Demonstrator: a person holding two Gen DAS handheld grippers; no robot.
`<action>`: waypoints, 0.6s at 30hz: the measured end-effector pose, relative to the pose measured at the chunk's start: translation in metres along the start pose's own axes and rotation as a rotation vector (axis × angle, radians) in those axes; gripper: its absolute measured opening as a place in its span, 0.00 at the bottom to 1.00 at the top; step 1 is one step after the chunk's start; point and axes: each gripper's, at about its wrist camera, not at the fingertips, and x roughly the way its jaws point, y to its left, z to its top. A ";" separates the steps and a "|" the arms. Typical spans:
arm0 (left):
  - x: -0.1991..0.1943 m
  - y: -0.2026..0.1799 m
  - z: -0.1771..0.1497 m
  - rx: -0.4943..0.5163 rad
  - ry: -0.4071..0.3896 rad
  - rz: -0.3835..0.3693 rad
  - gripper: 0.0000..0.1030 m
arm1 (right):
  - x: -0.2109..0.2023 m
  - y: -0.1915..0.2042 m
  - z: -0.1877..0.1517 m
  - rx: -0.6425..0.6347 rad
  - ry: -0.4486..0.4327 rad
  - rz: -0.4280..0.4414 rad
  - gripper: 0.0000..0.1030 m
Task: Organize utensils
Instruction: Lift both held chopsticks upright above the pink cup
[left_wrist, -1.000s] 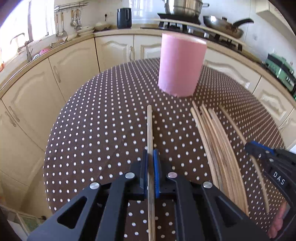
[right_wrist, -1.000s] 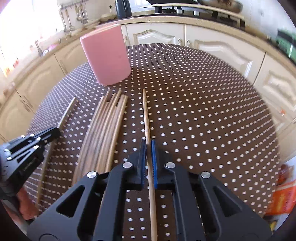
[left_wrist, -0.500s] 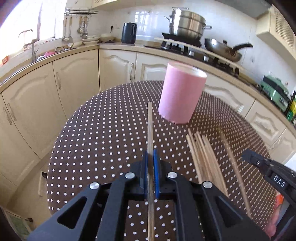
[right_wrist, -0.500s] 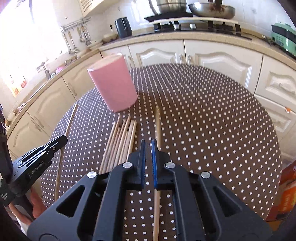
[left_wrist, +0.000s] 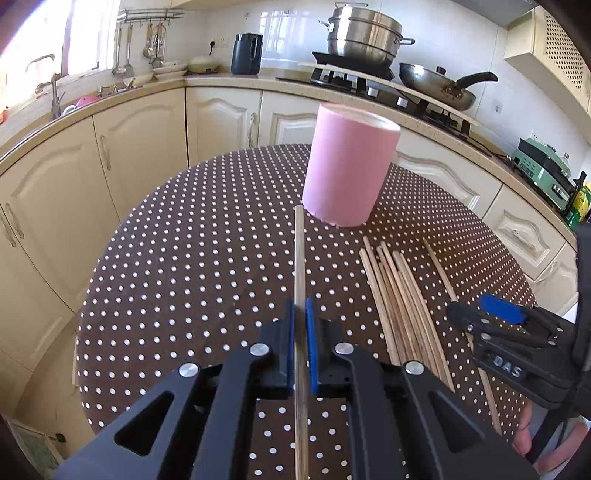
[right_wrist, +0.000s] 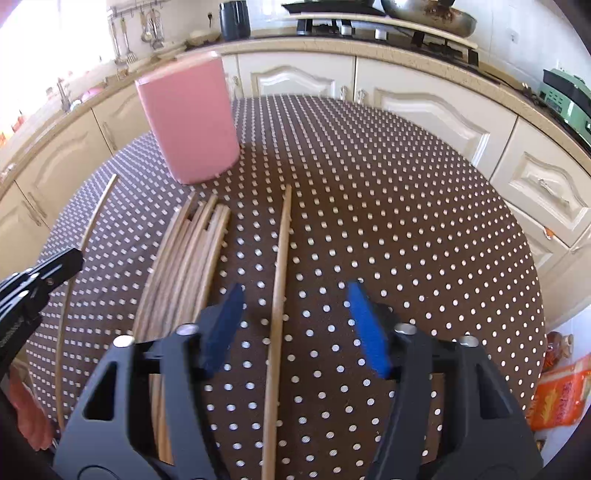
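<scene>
My left gripper (left_wrist: 300, 306) is shut on one wooden chopstick (left_wrist: 299, 258), whose tip points at the base of the tall pink holder (left_wrist: 347, 173). A bundle of several chopsticks (left_wrist: 399, 302) lies on the dotted brown tablecloth (left_wrist: 184, 277) to its right. In the right wrist view my right gripper (right_wrist: 295, 295) has its jaws opening. A single chopstick (right_wrist: 280, 258) lies on the cloth between them, and neither pad touches it. The bundle (right_wrist: 184, 266) lies left of it and the pink holder (right_wrist: 192, 118) stands beyond. The left gripper (right_wrist: 72, 258) shows at the far left.
The round table ends close behind the pink holder, with cream cabinets (left_wrist: 140, 147) and a stove with pots (left_wrist: 365, 37) past it. An orange packet (right_wrist: 557, 398) lies on the floor at the right. A person's hand (left_wrist: 524, 439) shows under the right gripper.
The right gripper's jaws have parted and let go of the chopstick, which now rests on the cloth. The left gripper keeps its chopstick and has tilted up a little.
</scene>
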 end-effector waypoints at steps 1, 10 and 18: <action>0.002 0.000 -0.001 0.001 0.007 0.001 0.07 | 0.000 0.002 0.001 -0.017 -0.002 -0.024 0.31; 0.002 -0.005 -0.003 0.005 0.018 -0.013 0.07 | 0.001 -0.007 0.005 0.037 0.033 0.090 0.06; -0.009 -0.009 0.005 0.014 -0.022 -0.028 0.07 | -0.014 -0.021 0.006 0.134 -0.022 0.151 0.06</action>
